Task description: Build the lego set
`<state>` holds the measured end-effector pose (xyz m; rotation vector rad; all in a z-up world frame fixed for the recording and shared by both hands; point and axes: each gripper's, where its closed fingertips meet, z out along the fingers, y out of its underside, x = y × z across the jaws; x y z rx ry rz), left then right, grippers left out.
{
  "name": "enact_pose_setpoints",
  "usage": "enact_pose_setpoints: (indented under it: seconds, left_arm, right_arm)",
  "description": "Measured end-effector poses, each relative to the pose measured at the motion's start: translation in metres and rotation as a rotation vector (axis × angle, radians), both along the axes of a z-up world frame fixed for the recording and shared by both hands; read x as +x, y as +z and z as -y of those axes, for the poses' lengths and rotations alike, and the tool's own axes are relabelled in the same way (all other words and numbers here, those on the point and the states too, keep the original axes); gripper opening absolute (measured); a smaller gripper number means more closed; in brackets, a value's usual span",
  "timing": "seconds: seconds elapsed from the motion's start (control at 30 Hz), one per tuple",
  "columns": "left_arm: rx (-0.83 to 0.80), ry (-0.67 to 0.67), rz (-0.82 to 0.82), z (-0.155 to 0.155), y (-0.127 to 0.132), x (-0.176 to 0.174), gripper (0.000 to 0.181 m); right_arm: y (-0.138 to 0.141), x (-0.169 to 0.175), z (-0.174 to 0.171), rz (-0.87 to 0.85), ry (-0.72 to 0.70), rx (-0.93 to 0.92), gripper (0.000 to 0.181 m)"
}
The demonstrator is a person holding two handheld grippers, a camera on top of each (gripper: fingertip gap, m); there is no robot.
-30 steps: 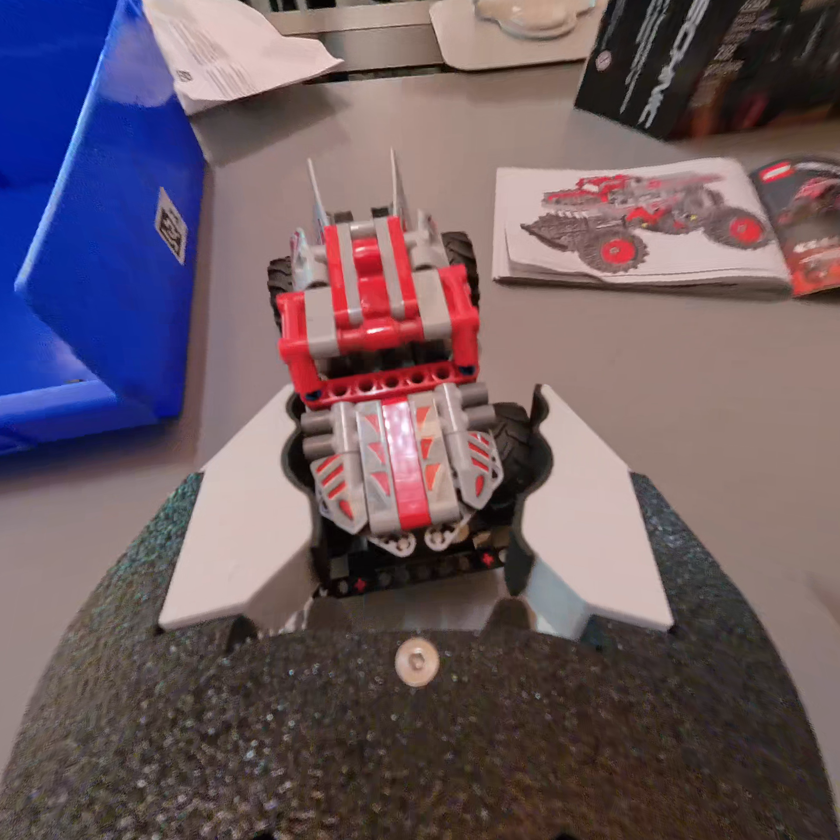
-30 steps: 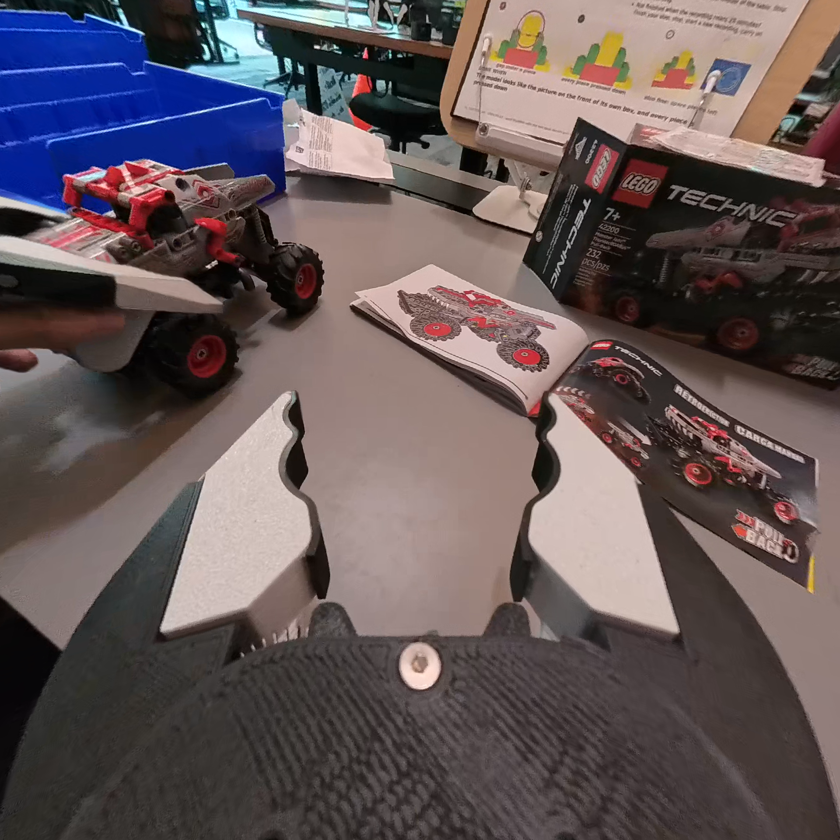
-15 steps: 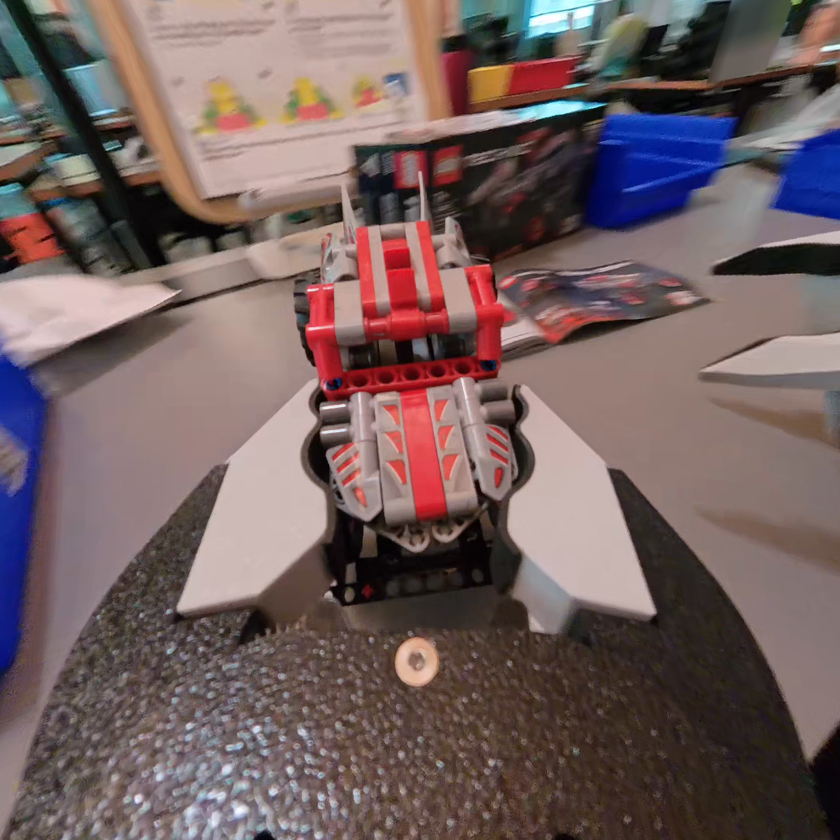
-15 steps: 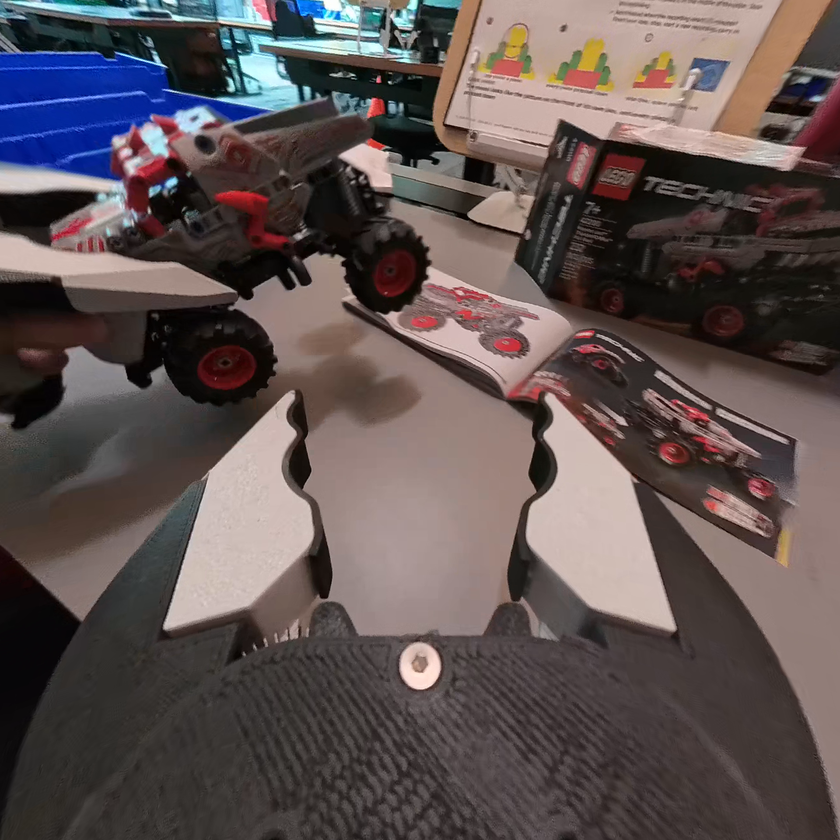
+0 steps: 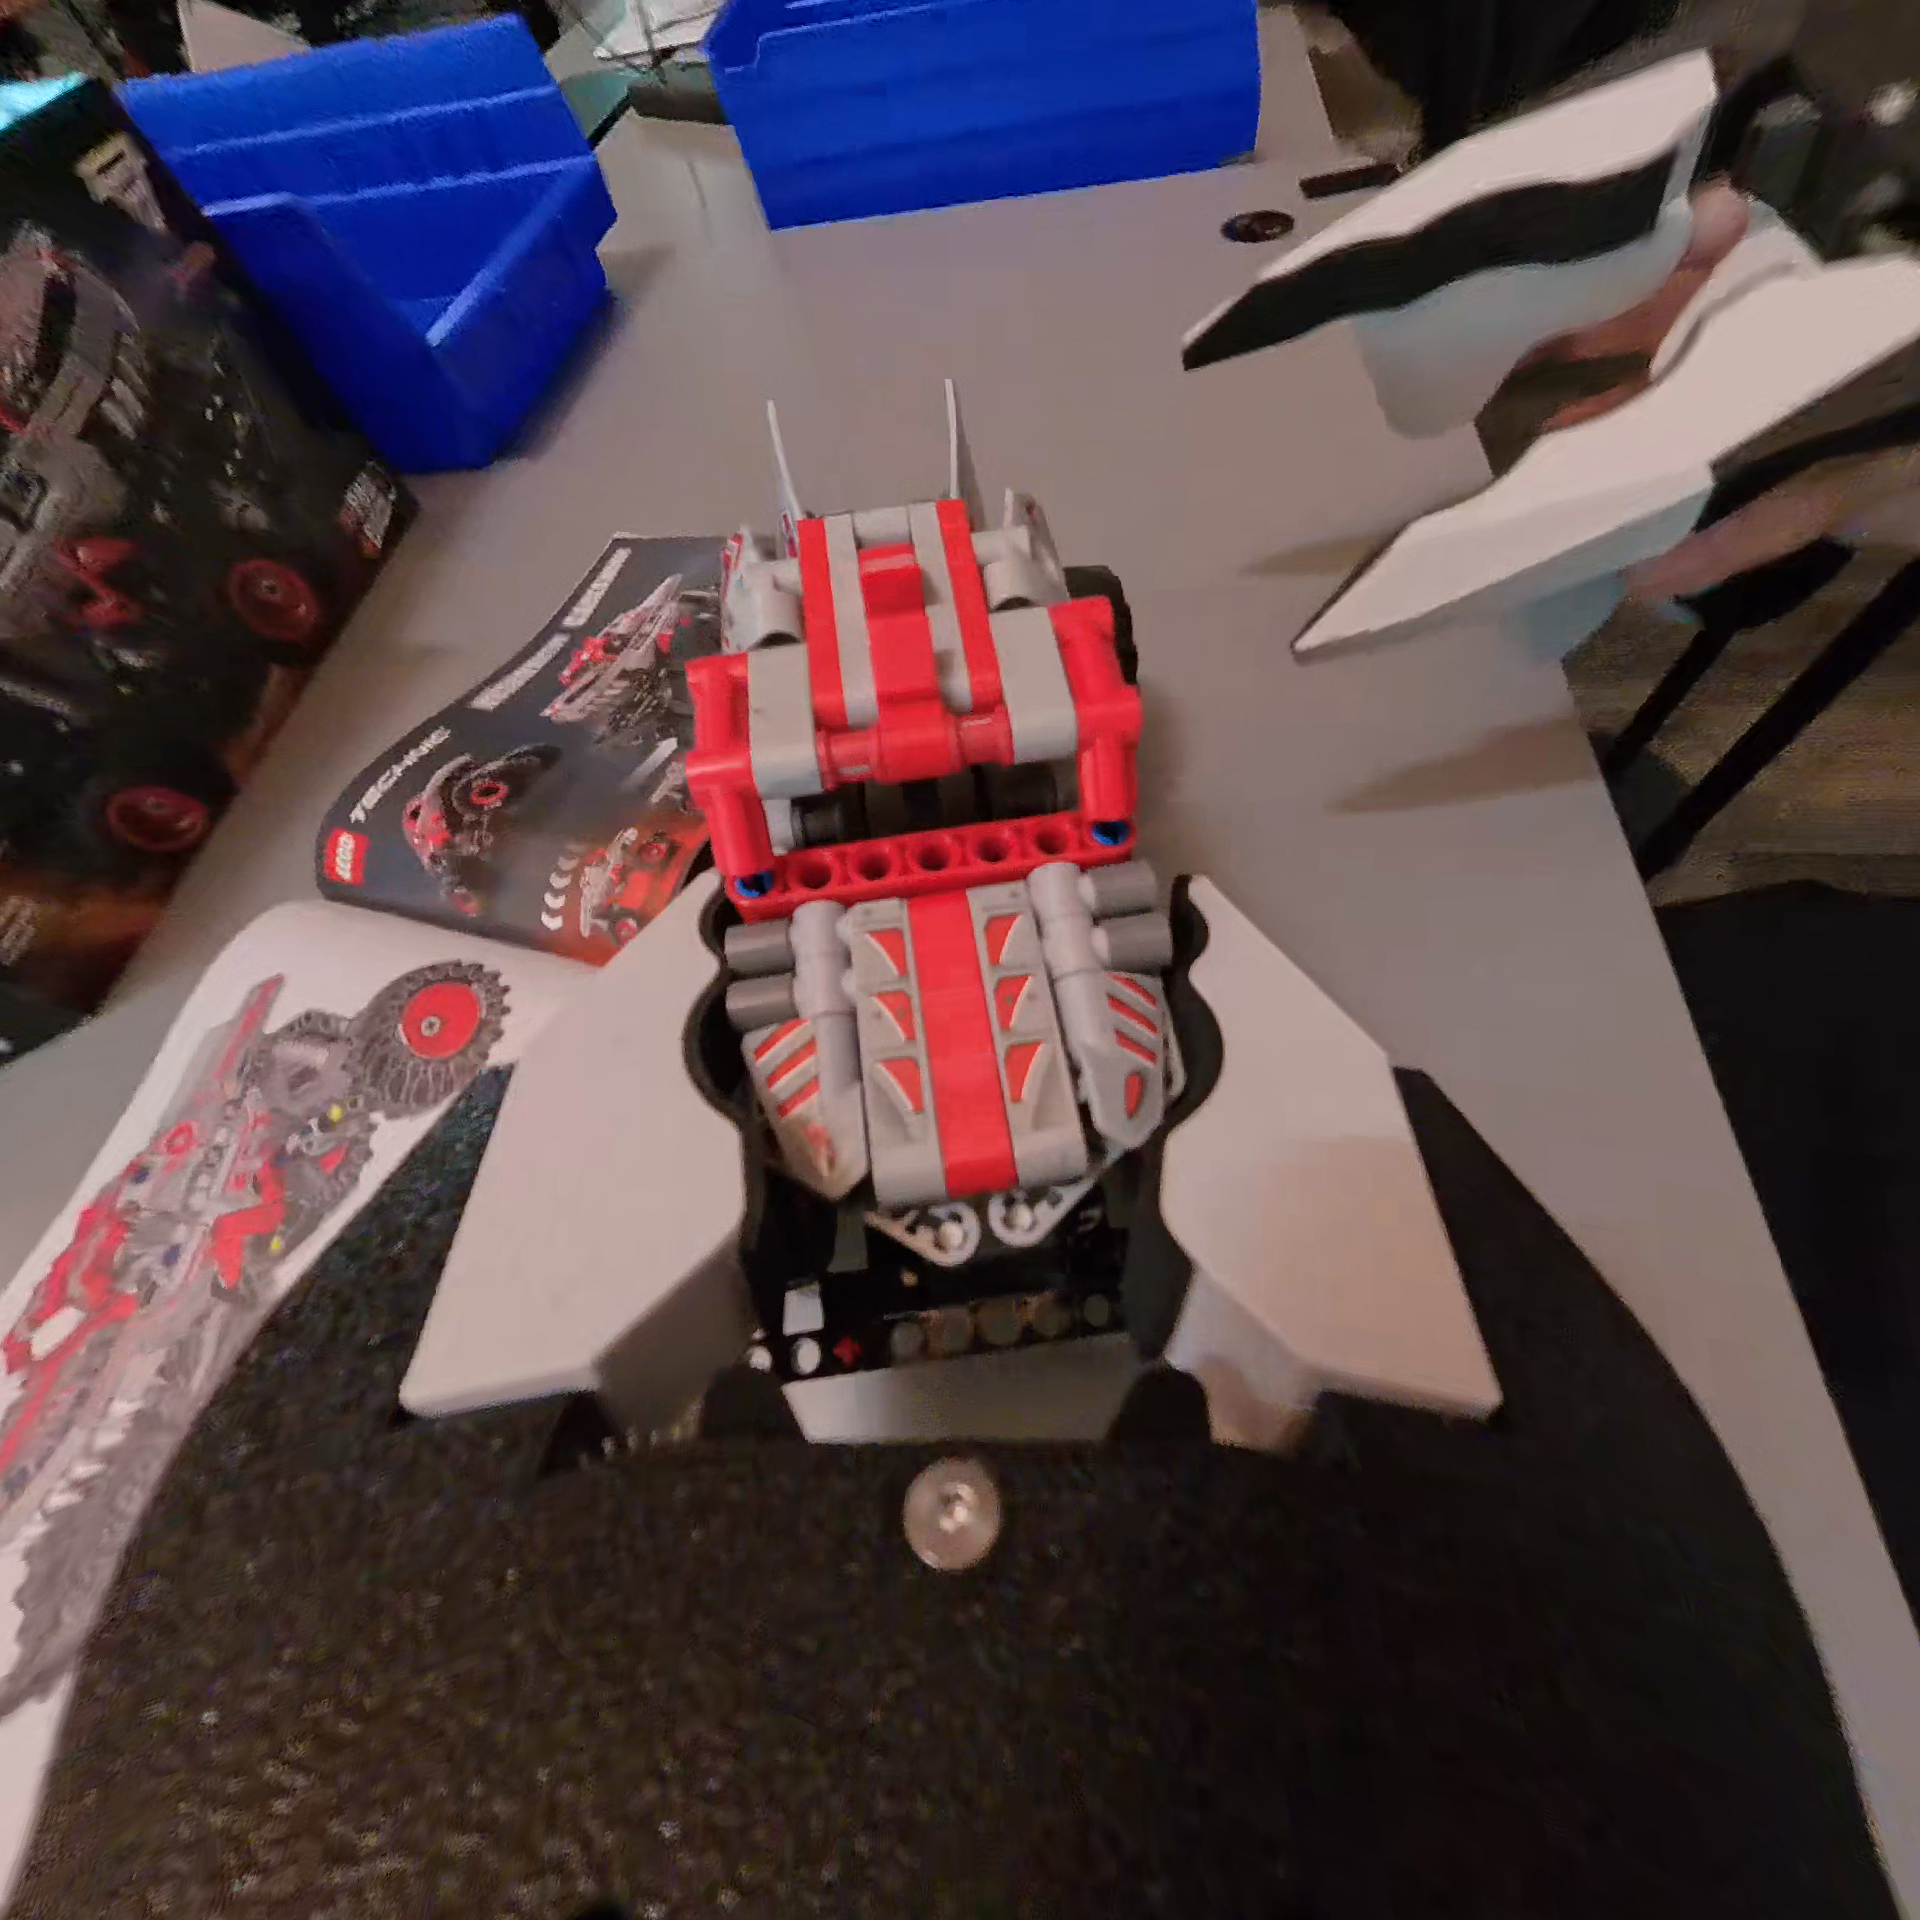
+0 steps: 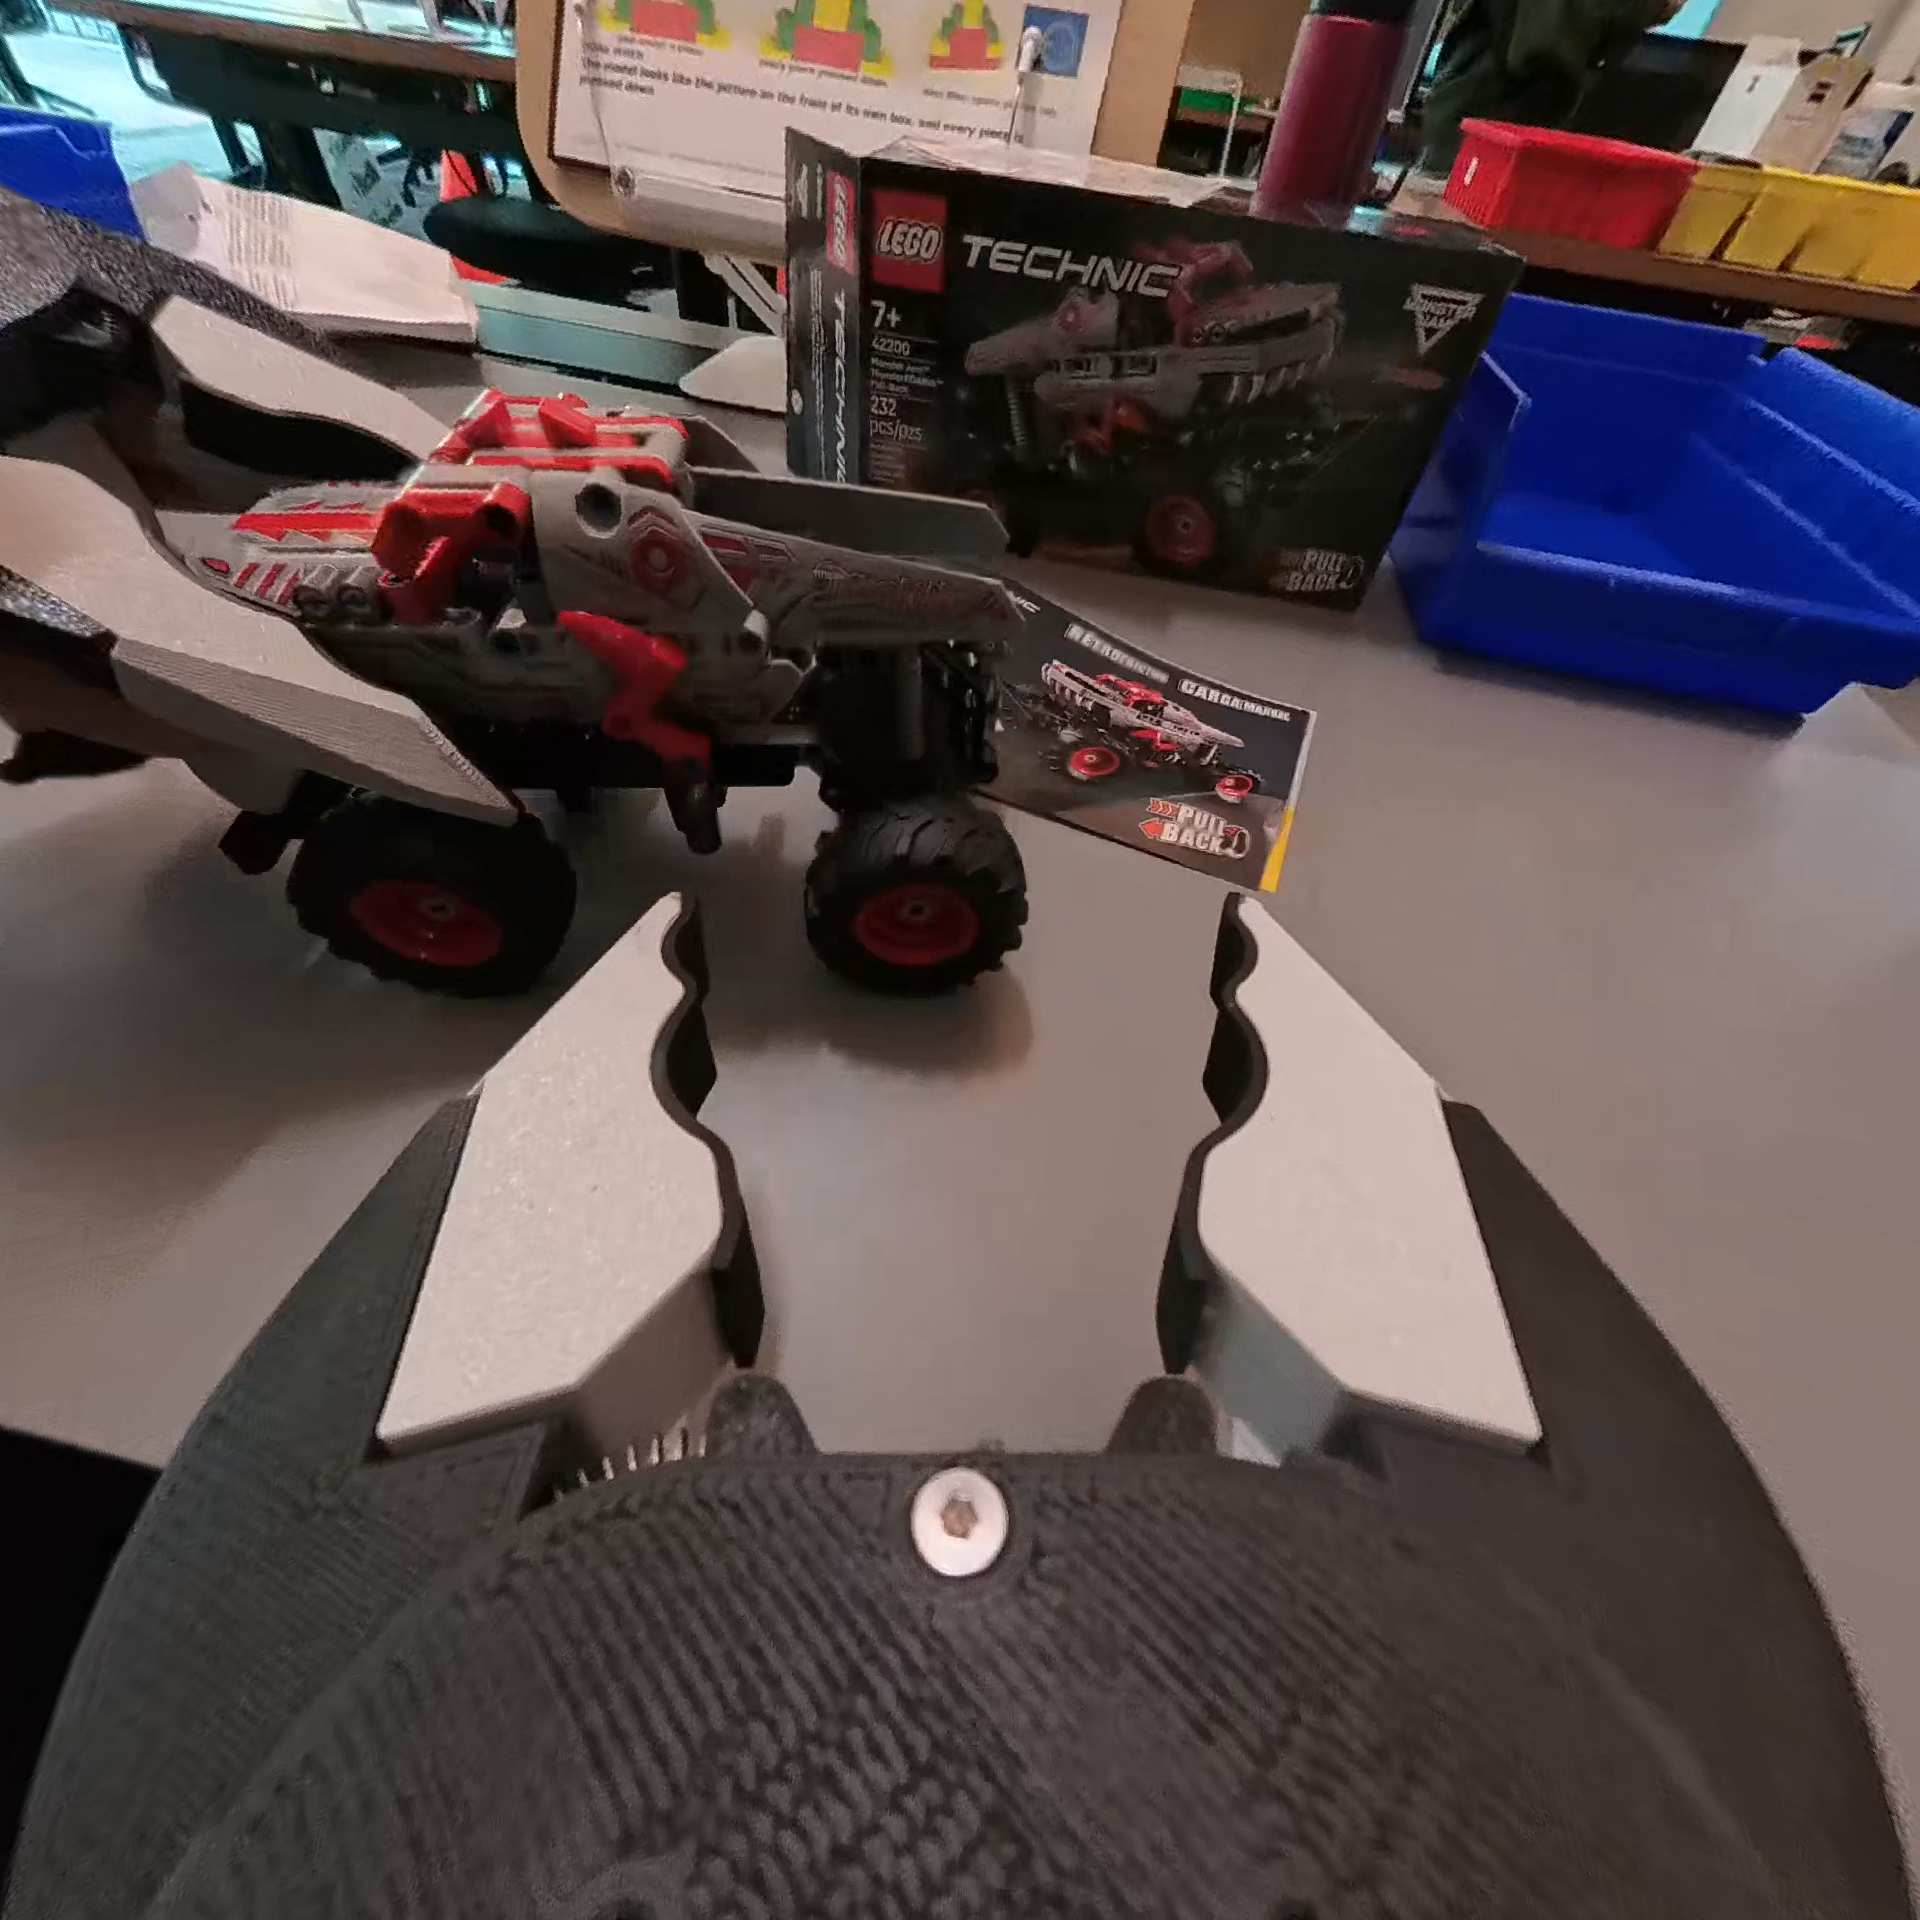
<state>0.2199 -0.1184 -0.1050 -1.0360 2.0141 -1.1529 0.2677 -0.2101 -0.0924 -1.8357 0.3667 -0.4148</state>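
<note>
The red and grey lego monster truck [image 5: 914, 727] with black tyres and red hubs is held at its rear end by my left gripper [image 5: 956, 935], which is shut on it. In the right wrist view the truck [image 6: 623, 623] stands side-on just past my fingertips, wheels down at the grey table [image 6: 1455, 987], with the left gripper [image 6: 260, 644] on its left end. My right gripper [image 6: 951, 914] is open and empty, close in front of the truck's front wheel. It also shows in the left wrist view [image 5: 1558, 395] at the upper right.
The black set box [image 6: 1143, 364] stands behind the truck, with a dark leaflet [image 6: 1164, 748] in front of it. An open instruction booklet [image 5: 208, 1195] lies under my left side. Blue bins [image 6: 1662, 520] [image 5: 395, 260] stand at the back. The table edge [image 5: 1621, 935] runs on the right.
My left gripper has lifted the truck, swung it to the right across the booklet and brought it down in front of my right gripper. The right gripper stays open.
</note>
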Motion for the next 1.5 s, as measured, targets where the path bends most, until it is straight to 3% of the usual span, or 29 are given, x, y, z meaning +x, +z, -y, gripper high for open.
enact_pose_setpoints:
  seconds: [0.07, 0.2, 0.37, 0.53, 0.73, 0.83, 0.97, 1.5]
  left_arm:
    - [-0.041, 0.040, 0.017, -0.006, 0.004, -0.001, 0.081]
    - [-0.039, 0.172, 0.181, -0.022, 0.034, -0.020, 0.109]
    - [0.000, 0.389, 0.280, -0.037, 0.049, -0.076, 0.116]
    - [-0.087, 0.555, 0.344, -0.033, 0.058, -0.140, 0.121]
    - [-0.145, 0.631, 0.425, -0.021, 0.087, -0.193, 0.120]
    - [-0.111, 0.692, 0.384, -0.026, 0.092, -0.203, 0.134]
    - [-0.146, 0.679, 0.411, -0.023, 0.104, -0.204, 0.132]
    - [-0.113, 0.703, 0.368, -0.036, 0.086, -0.198, 0.139]
  right_arm:
    - [-0.003, -0.003, -0.009, -0.013, -0.002, -0.009, 0.102]
    - [0.002, -0.020, -0.031, -0.001, -0.034, -0.022, 0.115]
    - [0.005, -0.056, -0.051, 0.022, -0.058, -0.013, 0.128]
    - [0.011, -0.091, -0.050, -0.030, -0.174, 0.024, 0.137]
    - [0.039, -0.117, -0.036, 0.048, -0.300, 0.104, 0.143]
    - [0.051, -0.123, -0.028, 0.046, -0.324, 0.149, 0.144]
    - [0.051, -0.124, -0.028, 0.044, -0.331, 0.154, 0.141]
    - [0.019, -0.119, -0.045, 0.007, -0.346, 0.094, 0.141]
